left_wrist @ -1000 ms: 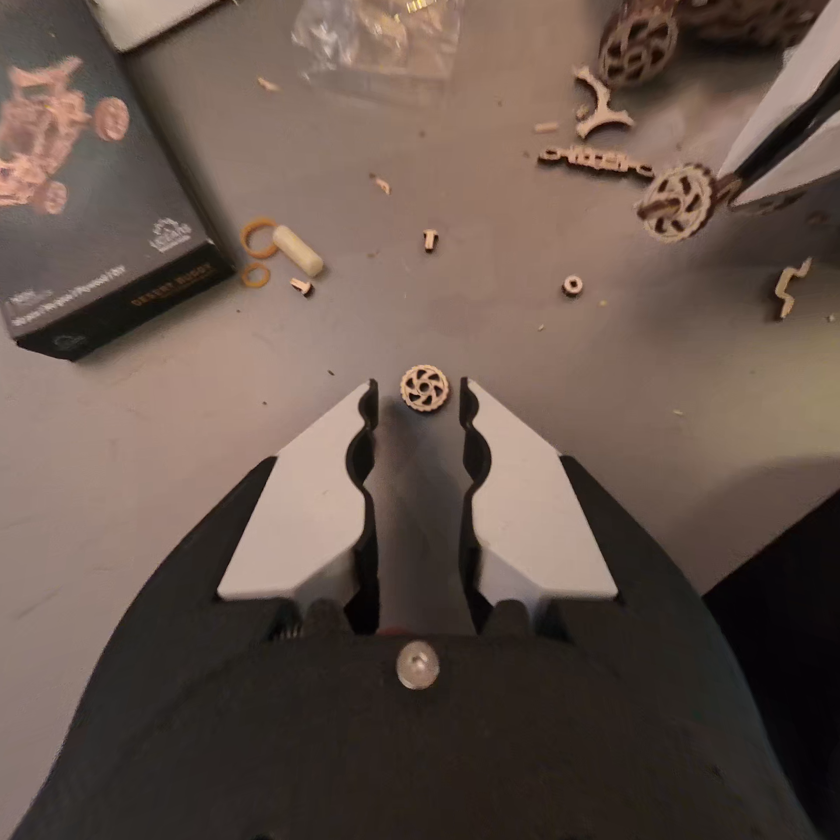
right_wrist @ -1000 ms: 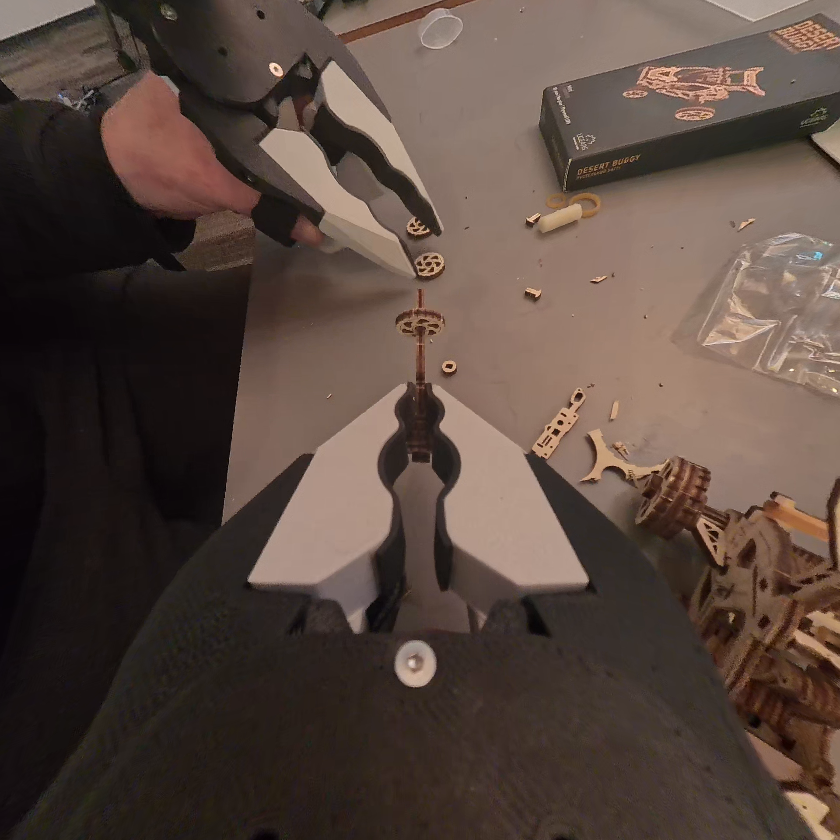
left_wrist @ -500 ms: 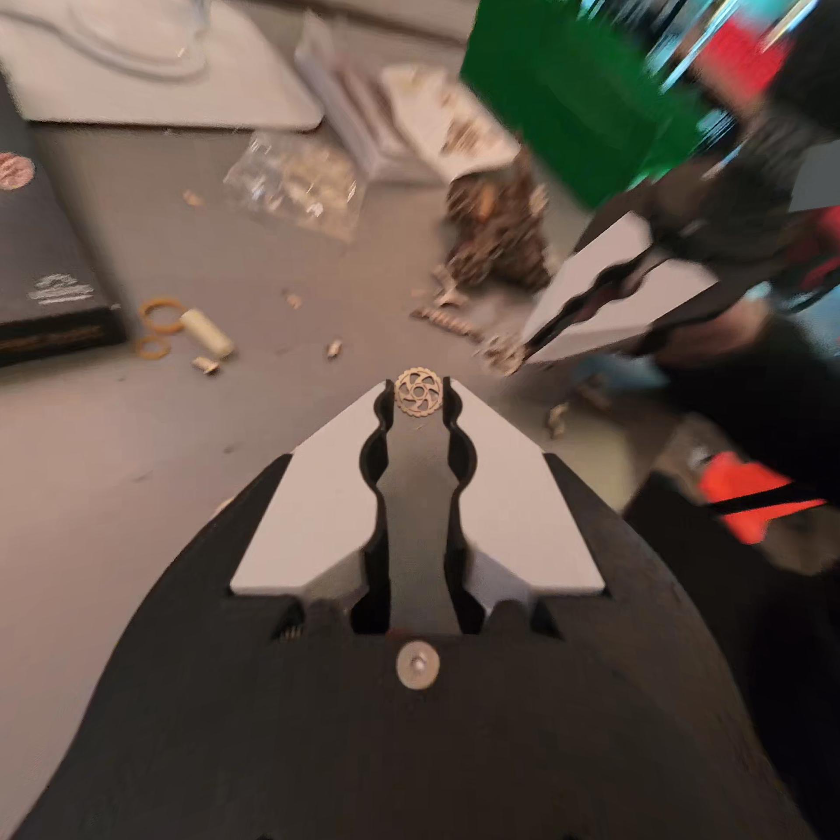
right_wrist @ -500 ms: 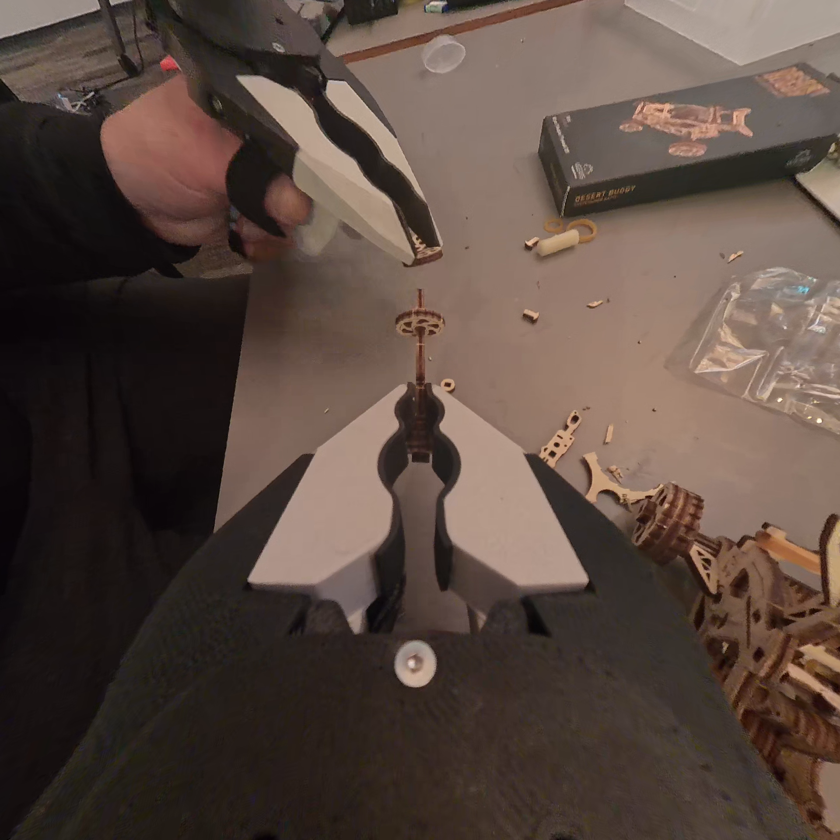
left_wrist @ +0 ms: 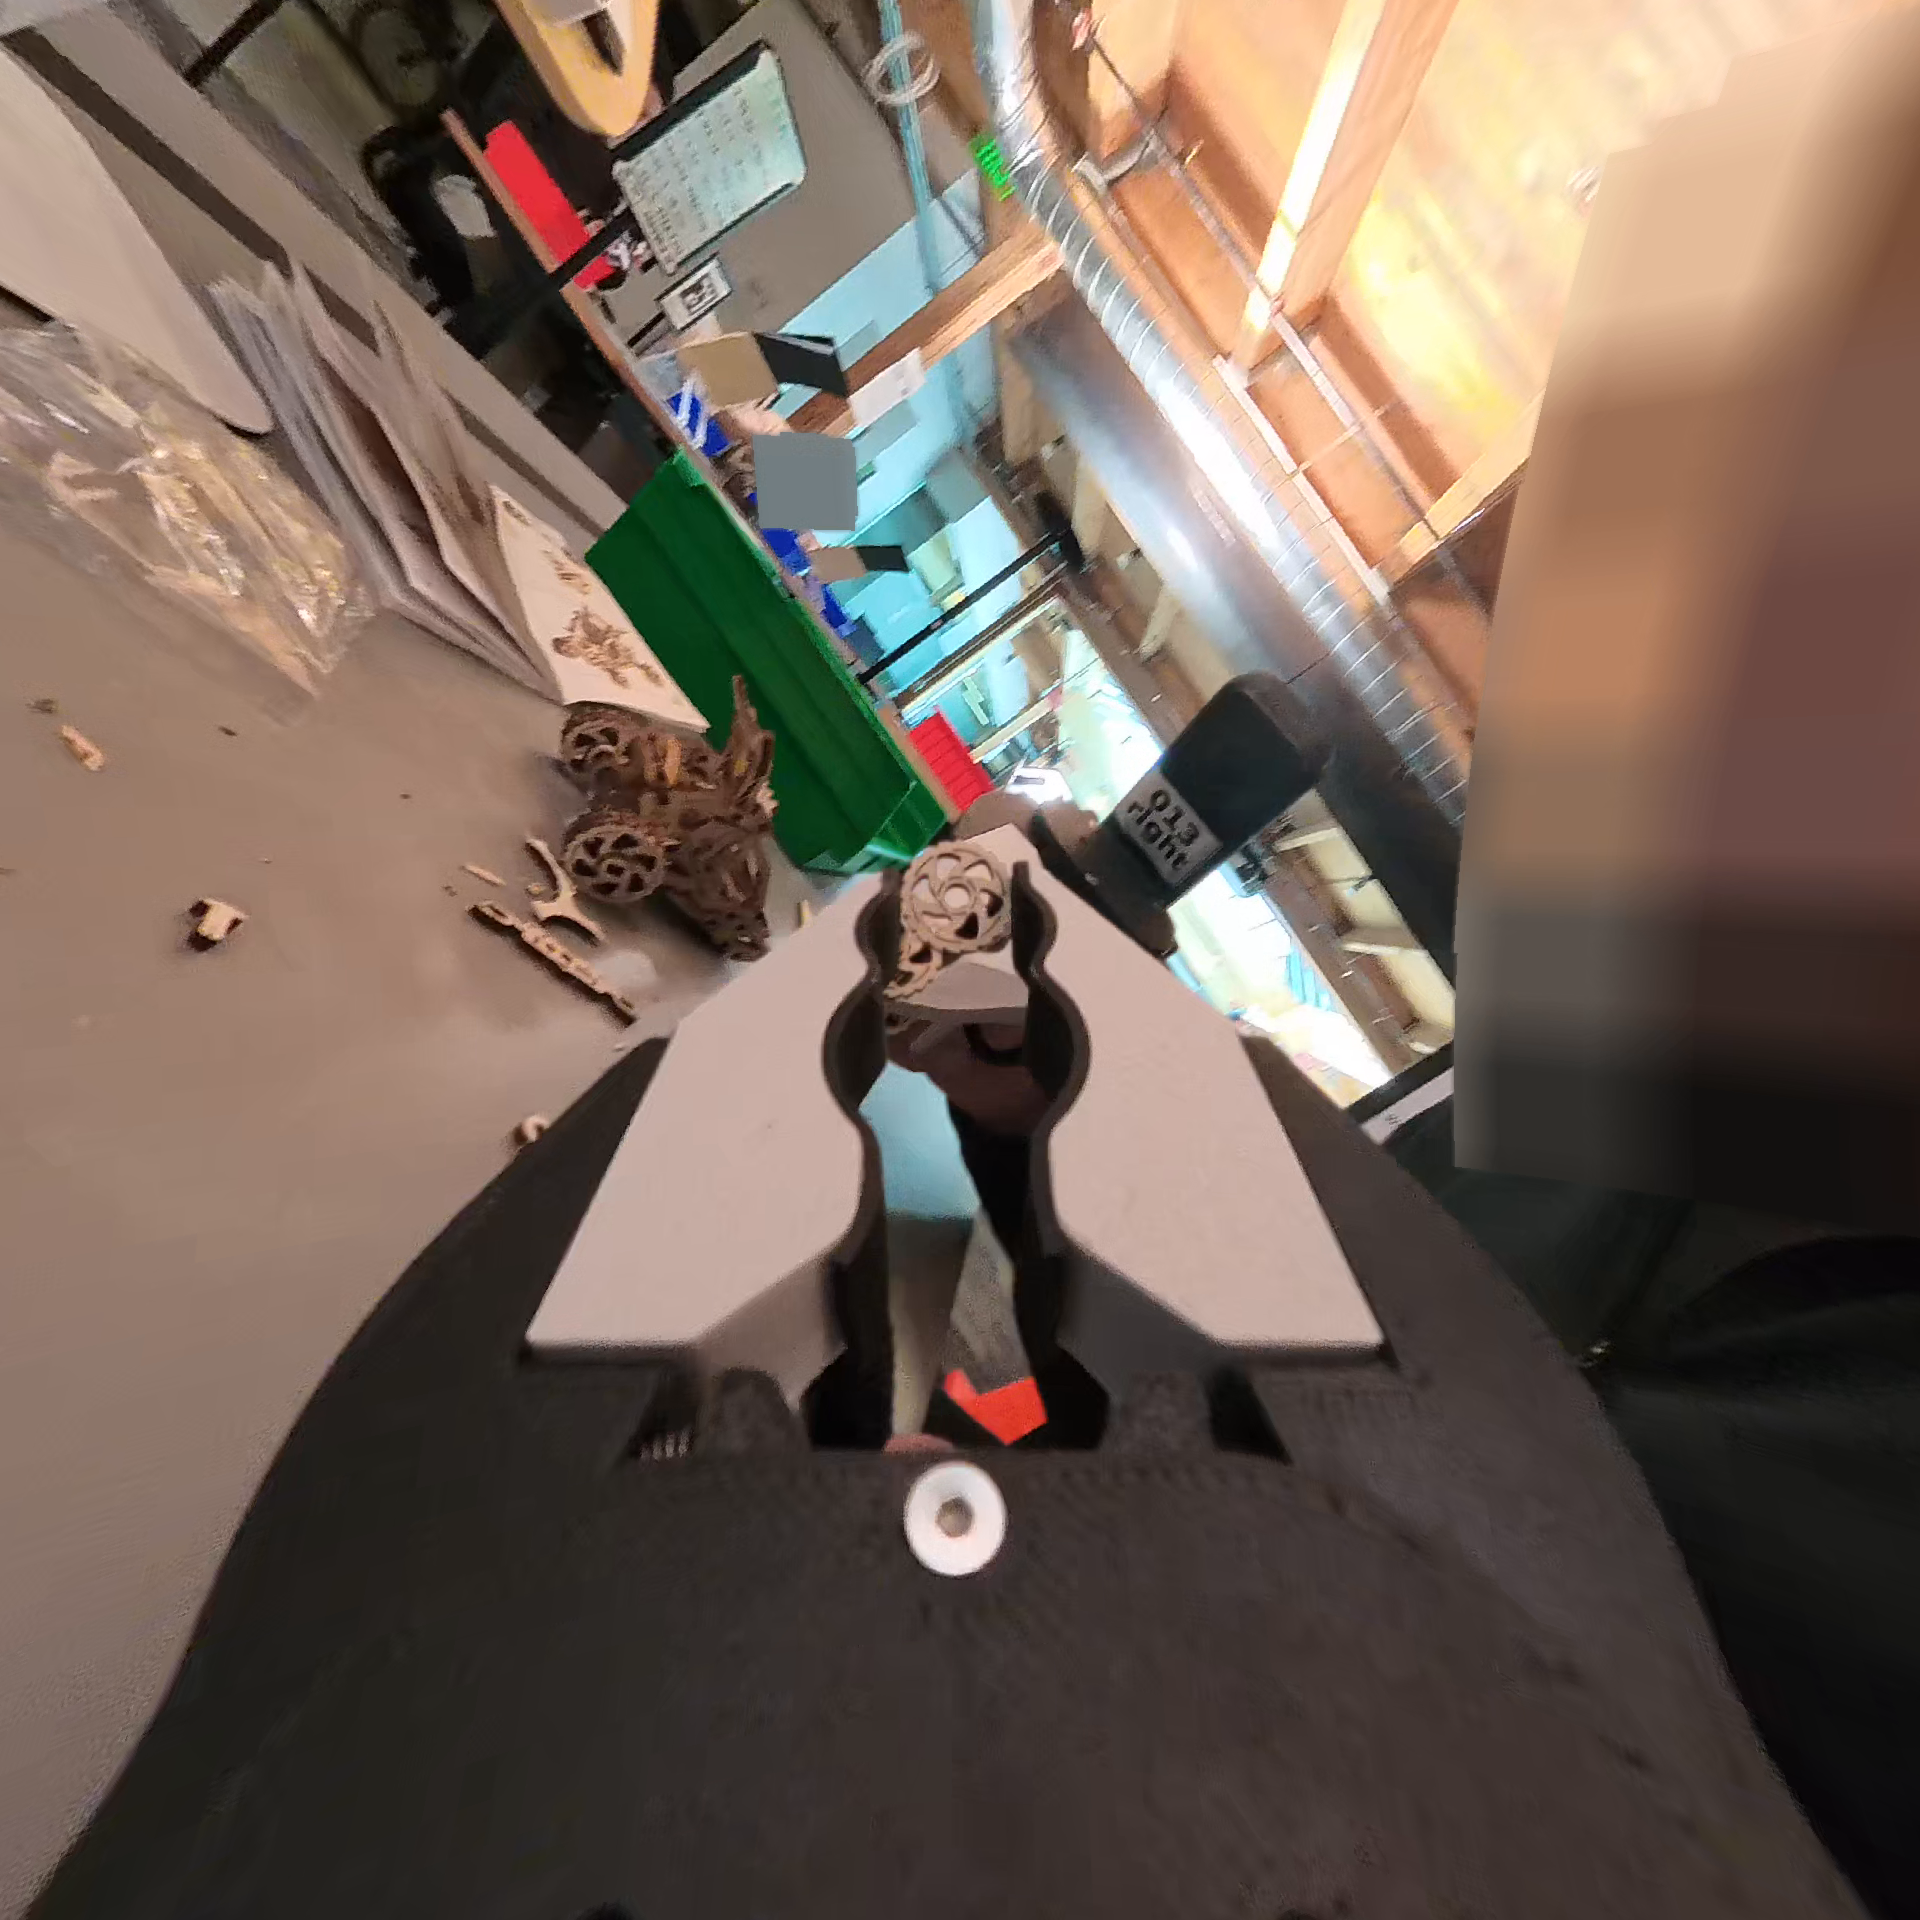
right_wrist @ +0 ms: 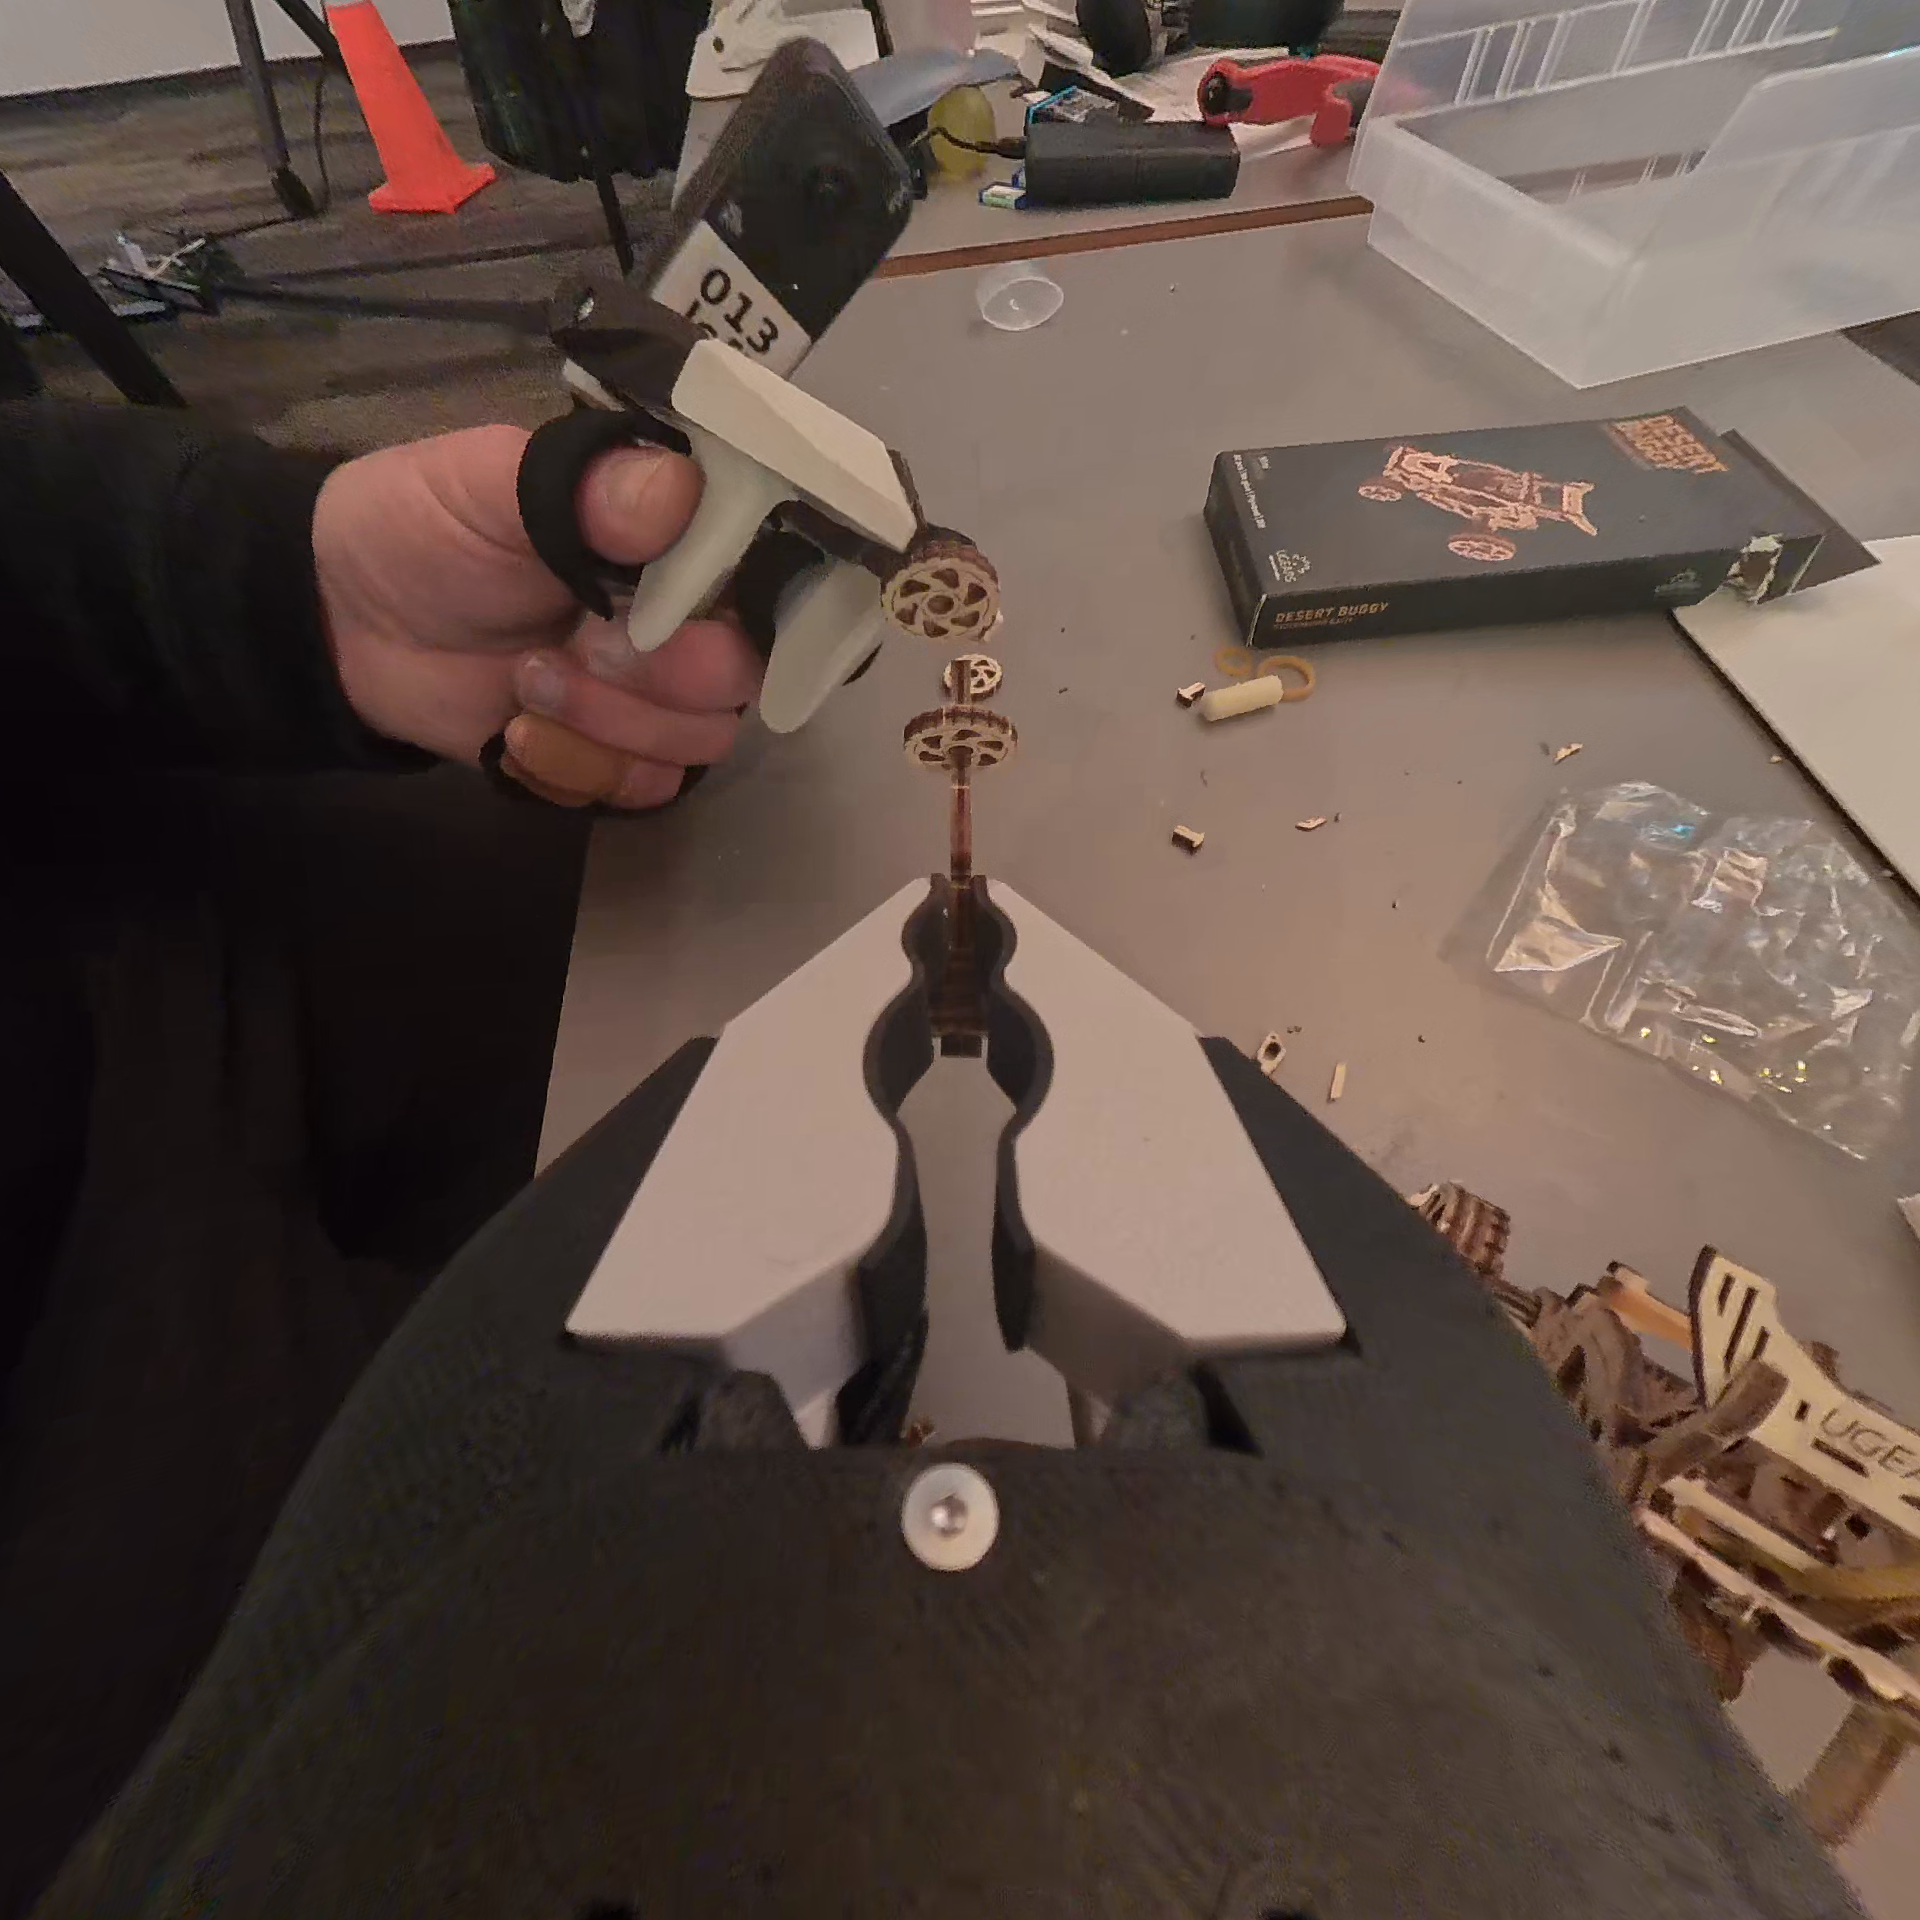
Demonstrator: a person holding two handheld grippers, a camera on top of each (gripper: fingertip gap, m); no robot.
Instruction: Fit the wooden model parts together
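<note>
The left gripper pinches a small gear flat-face toward the right camera, up off the tabletop near its left edge. The right gripper, closed on an axle carrying its own gear, points it lengthwise straight at that gear, just short of touching. Bare tabletop lies beyond the tips, with scraps and a box to the right.

left claw closed on the small gear, lifted off table, now facing the axle
</note>
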